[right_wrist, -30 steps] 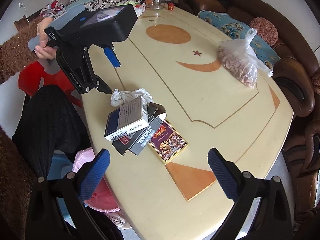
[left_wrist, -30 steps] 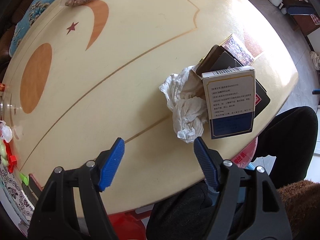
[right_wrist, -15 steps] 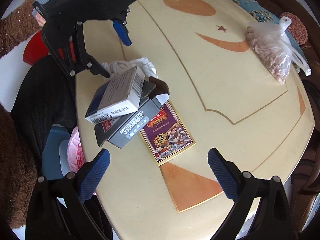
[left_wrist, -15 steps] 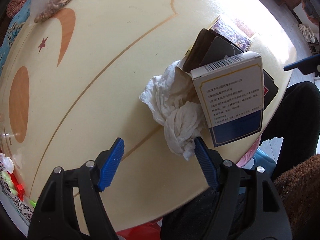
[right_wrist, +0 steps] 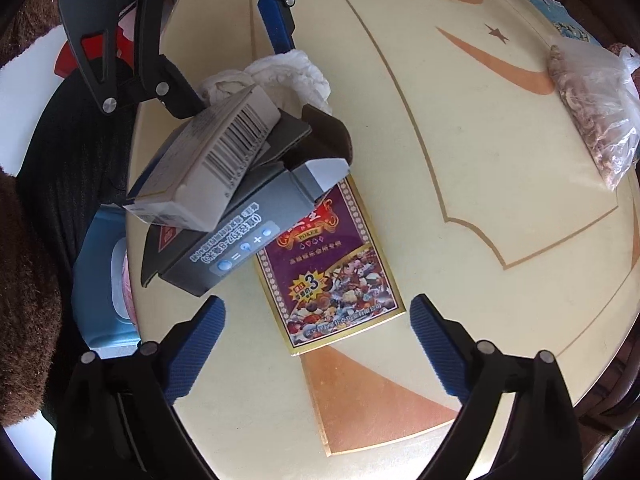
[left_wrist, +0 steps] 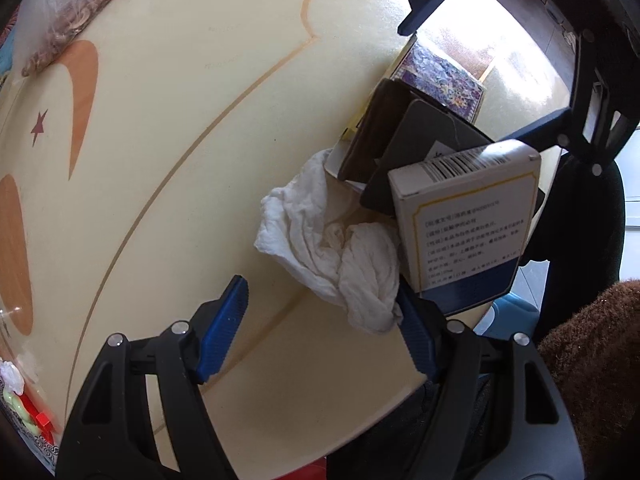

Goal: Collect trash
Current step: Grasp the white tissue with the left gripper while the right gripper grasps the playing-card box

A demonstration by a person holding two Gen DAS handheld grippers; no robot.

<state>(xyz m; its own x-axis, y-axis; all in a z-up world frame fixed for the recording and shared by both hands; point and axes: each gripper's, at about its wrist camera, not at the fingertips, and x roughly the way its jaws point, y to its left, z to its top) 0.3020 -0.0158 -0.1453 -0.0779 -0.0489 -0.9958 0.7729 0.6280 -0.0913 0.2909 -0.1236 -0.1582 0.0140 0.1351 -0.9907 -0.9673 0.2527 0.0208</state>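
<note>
Cream tabletop: one oval table (right_wrist: 460,152), pale yellow with orange inlay shapes.
Tissue: one crumpled white tissue (left_wrist: 340,248) lying on the table near my edge, touching the boxes.
Boxes: I count three stacked at angles, a white box with a barcode (right_wrist: 212,152) on top, a grey box (right_wrist: 240,236) under it, and a dark brown flap or box (right_wrist: 324,128) behind; how many lie beneath I cannot tell.
Card pack: one flat purple poker pack (right_wrist: 332,268) flat on the table, partly under the grey box.
Bag: one clear plastic bag of brownish bits (right_wrist: 592,112) well apart, by the far rim.
Edges: the pile sits close to the near table edge; the white box overhangs it, seen from my left wrist (left_wrist: 472,224).
Open room: bare cream surface spreads beyond the pile toward the orange crescent and star.
Left tongs: my left gripper (left_wrist: 320,328) is spread wide and grips nothing; its right pad (left_wrist: 416,332) touches or nearly touches the tissue's lower end, its left pad stands apart over bare table.
Right tongs: my right gripper (right_wrist: 318,344) is spread wide, holding nothing, straddling the near end of the poker pack from above; contact I cannot tell.
</note>
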